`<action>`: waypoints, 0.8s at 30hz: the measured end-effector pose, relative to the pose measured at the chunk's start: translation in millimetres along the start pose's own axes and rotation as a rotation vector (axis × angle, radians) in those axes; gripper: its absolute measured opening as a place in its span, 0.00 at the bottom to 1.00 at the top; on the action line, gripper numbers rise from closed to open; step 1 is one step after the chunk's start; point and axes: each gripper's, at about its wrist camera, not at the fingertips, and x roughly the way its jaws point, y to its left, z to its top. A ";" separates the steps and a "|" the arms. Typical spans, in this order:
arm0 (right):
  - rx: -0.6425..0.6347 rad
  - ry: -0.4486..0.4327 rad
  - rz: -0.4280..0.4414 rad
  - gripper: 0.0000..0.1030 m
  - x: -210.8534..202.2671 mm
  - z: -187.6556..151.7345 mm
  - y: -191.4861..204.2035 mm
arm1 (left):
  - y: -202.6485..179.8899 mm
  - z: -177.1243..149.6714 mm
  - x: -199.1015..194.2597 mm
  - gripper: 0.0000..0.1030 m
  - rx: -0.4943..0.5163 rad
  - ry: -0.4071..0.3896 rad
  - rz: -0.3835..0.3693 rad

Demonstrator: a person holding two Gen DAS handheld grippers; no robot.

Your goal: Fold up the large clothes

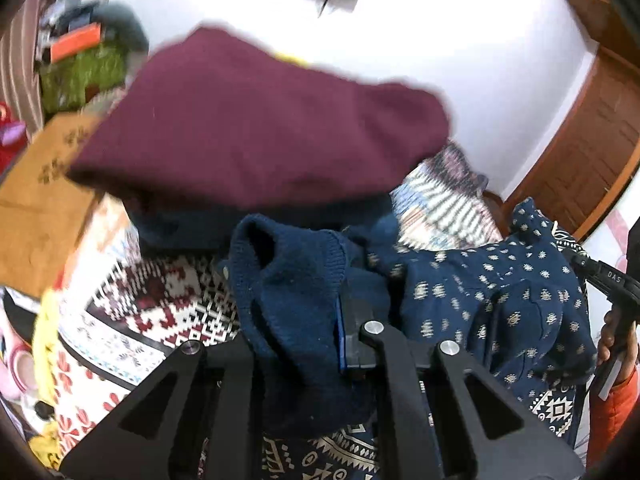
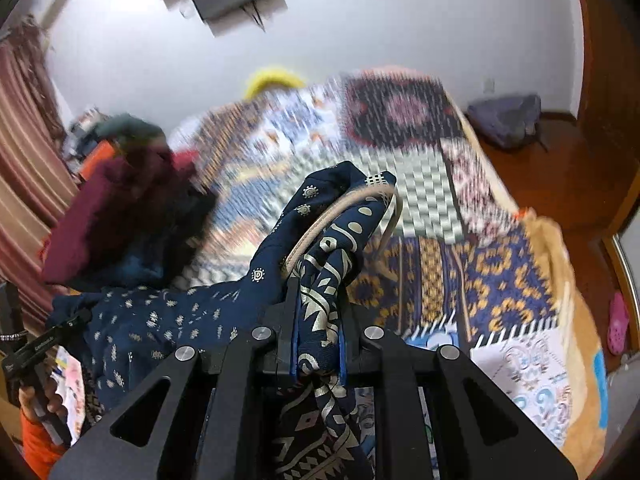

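The bed (image 2: 420, 208) fills the room here, draped in a busy patchwork bedspread (image 2: 500, 280) of blues, oranges and whites, blurred in the right wrist view. On it, over at the far left side, sits a stack of folded clothes topped by a maroon sweater (image 1: 256, 128), and a brown cardboard box (image 1: 36, 216) stands just beside that stack in the left wrist view.

Now the main item: the navy printed garment (image 1: 492, 292), dotted with small pale motifs and edged with a bold geometric border, hangs stretched between the two grippers, up off the bedspread. A navy knit piece (image 1: 296, 292) with a ribbed edge is bunched right in front of the left camera.

The left gripper (image 1: 352, 344) has its jaws drawn in narrow and the navy knit piece is pinched between them, spilling over the left-hand finger. The right gripper (image 2: 316, 340) is likewise clamped tight, and the bordered edge of the navy printed garment rises out between its blue pads, with a pale cord loop (image 2: 340, 212) curling on top of the fold.

Smallest of all: a hand (image 1: 616, 340) in an orange sleeve (image 1: 612, 408) grips the other tool's handle at the frame edge.
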 end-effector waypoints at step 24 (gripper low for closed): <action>-0.080 0.061 -0.157 0.51 -61.9 -32.2 -19.0 | 34.6 -38.7 10.5 0.42 0.014 0.191 0.111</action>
